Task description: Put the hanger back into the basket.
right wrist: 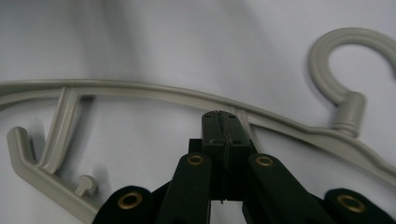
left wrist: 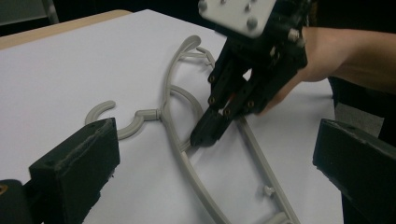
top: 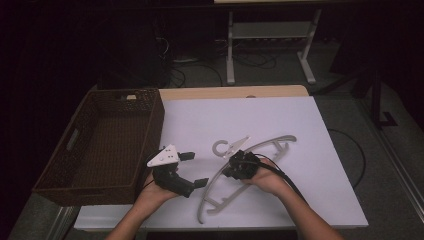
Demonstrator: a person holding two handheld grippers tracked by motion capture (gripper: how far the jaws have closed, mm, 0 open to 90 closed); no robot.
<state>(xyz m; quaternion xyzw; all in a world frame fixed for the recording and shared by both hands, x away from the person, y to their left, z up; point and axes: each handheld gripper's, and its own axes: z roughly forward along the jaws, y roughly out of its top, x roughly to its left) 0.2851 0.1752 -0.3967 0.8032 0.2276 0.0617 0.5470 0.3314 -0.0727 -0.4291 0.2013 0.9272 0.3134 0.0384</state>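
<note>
Hanger (top: 280, 143), pale grey plastic, lies flat on the white table sheet (top: 320, 125), its hook (top: 220, 148) pointing toward ten o'clock in the high view. Right gripper (top: 233, 161) has its jaws clenched together at the hanger's curved arm just by the hook's neck, though whether they pinch the plastic cannot be told. Left gripper (top: 194, 170) hovers with jaws spread wide and empty, at nine o'clock from the hanger, beside a brown wicker basket (top: 150, 125).
</note>
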